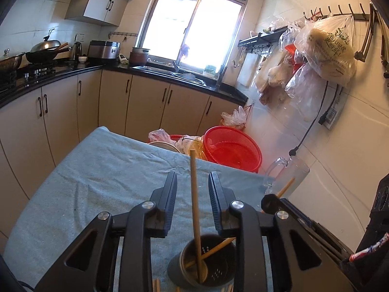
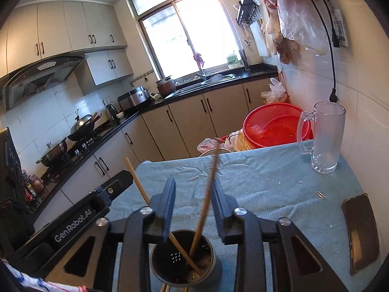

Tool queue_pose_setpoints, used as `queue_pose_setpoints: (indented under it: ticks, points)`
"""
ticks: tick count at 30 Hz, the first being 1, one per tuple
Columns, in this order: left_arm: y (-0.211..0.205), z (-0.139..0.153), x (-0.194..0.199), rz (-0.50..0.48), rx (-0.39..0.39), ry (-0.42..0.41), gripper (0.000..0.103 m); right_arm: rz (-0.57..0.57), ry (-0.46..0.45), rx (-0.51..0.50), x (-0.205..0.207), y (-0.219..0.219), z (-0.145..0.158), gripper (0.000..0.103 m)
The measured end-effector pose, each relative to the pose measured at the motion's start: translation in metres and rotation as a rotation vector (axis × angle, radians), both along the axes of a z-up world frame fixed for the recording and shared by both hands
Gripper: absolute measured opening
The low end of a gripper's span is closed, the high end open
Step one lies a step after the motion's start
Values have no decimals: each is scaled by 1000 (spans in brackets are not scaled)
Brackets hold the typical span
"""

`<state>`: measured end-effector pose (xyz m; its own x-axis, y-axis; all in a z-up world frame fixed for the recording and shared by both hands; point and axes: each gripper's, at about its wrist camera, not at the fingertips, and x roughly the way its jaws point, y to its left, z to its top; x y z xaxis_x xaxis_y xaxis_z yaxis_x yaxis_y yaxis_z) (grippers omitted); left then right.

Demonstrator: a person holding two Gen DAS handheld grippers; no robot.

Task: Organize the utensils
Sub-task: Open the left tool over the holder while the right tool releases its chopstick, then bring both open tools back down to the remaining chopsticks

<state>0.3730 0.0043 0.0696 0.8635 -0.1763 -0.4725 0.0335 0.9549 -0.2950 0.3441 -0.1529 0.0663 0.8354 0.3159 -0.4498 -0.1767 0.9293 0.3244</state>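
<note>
A perforated metal utensil holder (image 1: 216,270) (image 2: 170,255) stands on the blue cloth at the near edge, with two wooden chopsticks in it. My left gripper (image 1: 193,180) is open above it. One chopstick (image 1: 194,194) rises upright through the gap without touching either pad. My right gripper (image 2: 193,185) is open as well. The other chopstick (image 2: 209,194), blurred, leans between its jaws close to the right finger. In the right wrist view the left gripper's body (image 2: 114,187) is at the left, beside its chopstick (image 2: 138,182).
A glass mug (image 2: 325,136) stands at the table's far right corner. A dark phone (image 2: 362,233) and a paper clip (image 2: 321,194) lie at the right. A red colander (image 2: 274,126) sits beyond the far edge. Loose chopstick ends (image 1: 155,284) show by the holder.
</note>
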Motion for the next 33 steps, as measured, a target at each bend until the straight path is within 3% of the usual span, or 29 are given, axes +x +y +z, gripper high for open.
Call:
queue_pose_setpoints:
  ticks: [3,6,9,11,16,20,22,24,29,31,33]
  points:
    - [8,11,-18,8,1,-5,29,-9,-7,-5,-11,-3,10,36]
    - [20,22,-48,24,28,-10,45,-26,-22,-14,-30,-12,21,54]
    - [32,22,-80,15,56,1,53,-37,-10,-44,-56,-20,28,68]
    - [40,11,-99,3,75,39,58,-25,30,-67,-72,-25,22,71]
    - [53,-44,-129,-56,124,196,58,67,211,-100,-113,-37,-35,71]
    - [50,-98,-134,-127,135,360,54,121,374,-143,-129,-36,-91,43]
    - [40,-116,-134,-166,196,399,42,133,426,-155,-133,-35,-111,41]
    - [29,-126,-136,-203,246,410,37,126,438,-183,-135,-33,-121,41]
    - [14,-136,-135,-234,287,423,35,82,448,-275,-136,-27,-132,39]
    - [9,-143,-131,-237,313,448,21,81,457,-293,-133,-29,-137,38]
    - [6,-141,-129,-237,316,442,20,80,455,-295,-133,-27,-139,37]
